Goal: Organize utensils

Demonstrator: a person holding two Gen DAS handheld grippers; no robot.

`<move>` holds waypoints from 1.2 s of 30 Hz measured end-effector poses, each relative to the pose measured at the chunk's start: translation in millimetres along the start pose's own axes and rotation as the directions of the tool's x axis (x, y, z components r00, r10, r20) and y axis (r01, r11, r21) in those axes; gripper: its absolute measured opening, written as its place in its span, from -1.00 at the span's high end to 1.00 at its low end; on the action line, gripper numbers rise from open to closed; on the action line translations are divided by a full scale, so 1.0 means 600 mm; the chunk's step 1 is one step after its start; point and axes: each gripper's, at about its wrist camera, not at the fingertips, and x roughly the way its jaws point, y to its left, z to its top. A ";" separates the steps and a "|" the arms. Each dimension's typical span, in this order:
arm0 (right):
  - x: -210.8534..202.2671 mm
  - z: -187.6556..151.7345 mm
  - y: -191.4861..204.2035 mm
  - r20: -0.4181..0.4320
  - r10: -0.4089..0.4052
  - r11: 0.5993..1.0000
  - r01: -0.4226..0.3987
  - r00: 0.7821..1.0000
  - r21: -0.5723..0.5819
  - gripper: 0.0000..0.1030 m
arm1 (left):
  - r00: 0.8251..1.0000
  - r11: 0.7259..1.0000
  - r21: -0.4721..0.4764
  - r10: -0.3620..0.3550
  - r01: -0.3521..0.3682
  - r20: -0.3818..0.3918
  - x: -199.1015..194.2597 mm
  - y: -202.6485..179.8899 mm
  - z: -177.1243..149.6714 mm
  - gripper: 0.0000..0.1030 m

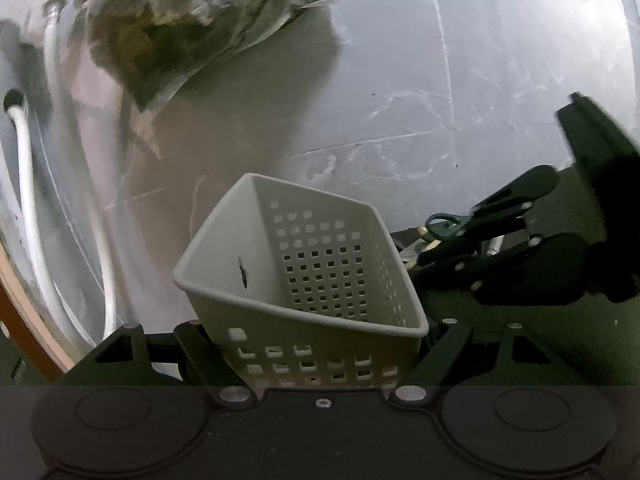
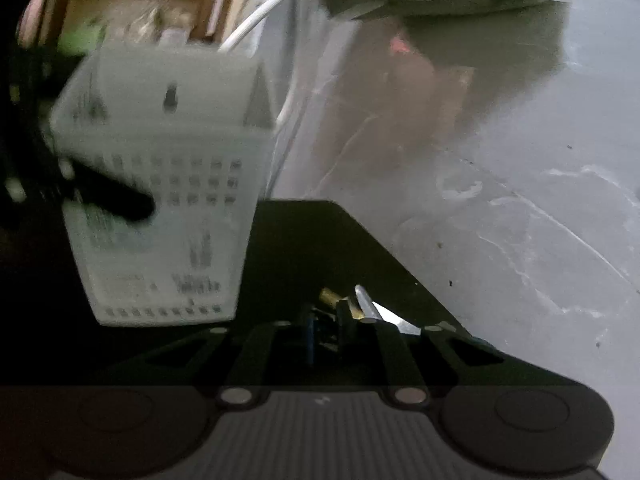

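The left gripper [image 1: 320,344] is clamping a white perforated basket [image 1: 304,272] between its two fingers, which are pressing on the lower walls on either side. The basket is sitting tilted, its open top facing up and away from the fingers, and its inside is showing nothing but a small dark mark on one wall. Beyond it the grey floor [image 1: 400,80] is stretching away, with a clear bag [image 1: 200,20] of greenish stuff lying far ahead and a white hose [image 1: 28,184] running down the left.

The right gripper [image 2: 344,320] is holding its fingers narrow — they are closing on a small bundle of utensils [image 2: 372,312]: a silver blade tip and a brass-coloured piece are sticking out just past the fingertips, over a dark mat [image 2: 320,240]. From this side the basket [image 2: 160,184] is blurred, standing ahead and to the left of the fingers, with one left-gripper finger [image 2: 116,200] lying across its wall.
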 end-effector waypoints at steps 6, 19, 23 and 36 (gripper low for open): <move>-0.056 0.037 -0.013 0.038 0.055 0.970 -0.063 0.998 0.236 0.88 | 1.000 1.000 0.000 -0.026 0.026 0.012 0.002 0.011 -0.003 -0.55; -0.117 0.125 -0.062 0.043 0.046 0.825 -0.062 0.998 0.562 0.96 | 0.995 0.997 0.030 -0.072 0.070 0.064 -0.003 0.027 -0.019 -0.55; -0.151 0.159 -0.059 0.029 0.023 0.817 -0.035 0.999 0.575 0.96 | 0.993 0.996 0.028 -0.085 0.083 0.082 -0.004 0.032 -0.024 -0.54; -0.223 0.323 -0.029 0.209 0.098 0.817 -0.198 0.973 0.542 0.96 | 0.989 0.995 0.027 -0.097 0.094 0.115 -0.008 0.036 -0.035 -0.54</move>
